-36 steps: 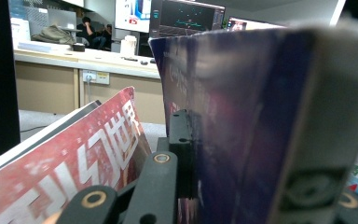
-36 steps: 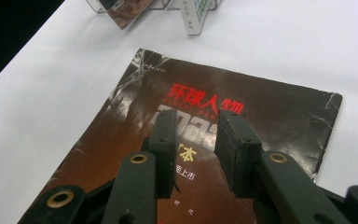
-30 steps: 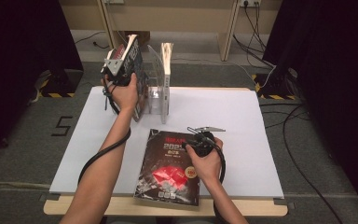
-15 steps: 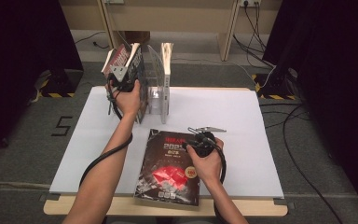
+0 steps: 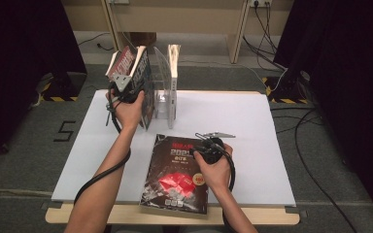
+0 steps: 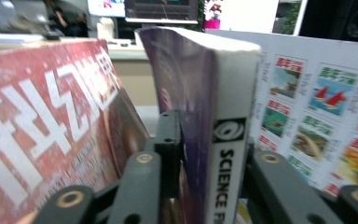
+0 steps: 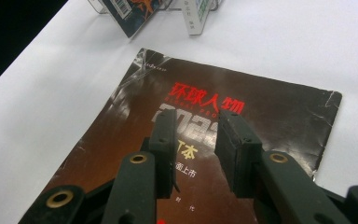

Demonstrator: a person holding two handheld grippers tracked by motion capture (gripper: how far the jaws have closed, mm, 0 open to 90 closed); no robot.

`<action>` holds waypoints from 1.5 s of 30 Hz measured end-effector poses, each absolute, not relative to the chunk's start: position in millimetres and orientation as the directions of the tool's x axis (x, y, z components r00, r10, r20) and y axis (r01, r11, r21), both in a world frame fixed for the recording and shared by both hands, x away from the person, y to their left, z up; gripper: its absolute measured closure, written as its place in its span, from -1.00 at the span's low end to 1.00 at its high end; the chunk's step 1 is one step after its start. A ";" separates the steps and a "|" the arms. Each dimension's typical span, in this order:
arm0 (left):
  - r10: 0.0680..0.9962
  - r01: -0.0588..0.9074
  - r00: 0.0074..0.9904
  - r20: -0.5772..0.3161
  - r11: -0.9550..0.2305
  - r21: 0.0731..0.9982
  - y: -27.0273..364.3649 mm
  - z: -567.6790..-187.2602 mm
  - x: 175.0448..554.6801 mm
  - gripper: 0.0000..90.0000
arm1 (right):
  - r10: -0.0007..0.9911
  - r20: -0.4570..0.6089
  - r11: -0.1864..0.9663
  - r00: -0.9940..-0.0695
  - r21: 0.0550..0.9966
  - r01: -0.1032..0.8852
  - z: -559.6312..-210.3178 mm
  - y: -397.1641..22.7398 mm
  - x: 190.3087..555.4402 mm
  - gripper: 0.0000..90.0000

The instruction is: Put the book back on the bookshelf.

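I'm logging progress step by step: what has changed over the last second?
Little. The left gripper, shut on the thick purple-spined book, stays at the clear book rack; any shift is too slight to tell. The right gripper still rests open over the dark magazine with red lettering lying flat on the white table.

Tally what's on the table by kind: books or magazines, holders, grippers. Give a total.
Books/magazines: 4: dark magazine lying flat; red-cover book, purple Science book and pale book upright at the rack.
Clear book rack: 1.
Grippers: 2: left gripper clamped on the purple Science book, right gripper open over the dark magazine.
Total: 7.
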State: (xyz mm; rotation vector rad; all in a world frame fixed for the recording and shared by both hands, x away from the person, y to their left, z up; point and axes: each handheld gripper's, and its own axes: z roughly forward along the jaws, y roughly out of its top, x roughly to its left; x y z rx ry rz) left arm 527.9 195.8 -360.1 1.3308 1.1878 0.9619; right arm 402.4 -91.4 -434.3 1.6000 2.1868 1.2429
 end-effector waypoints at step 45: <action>0.972 0.235 0.155 -0.177 0.137 0.962 218.9 -348.5 529.1 0.67 | 0.839 0.340 0.084 -0.424 0.689 0.719 -429.7 -90.0 404.0 0.49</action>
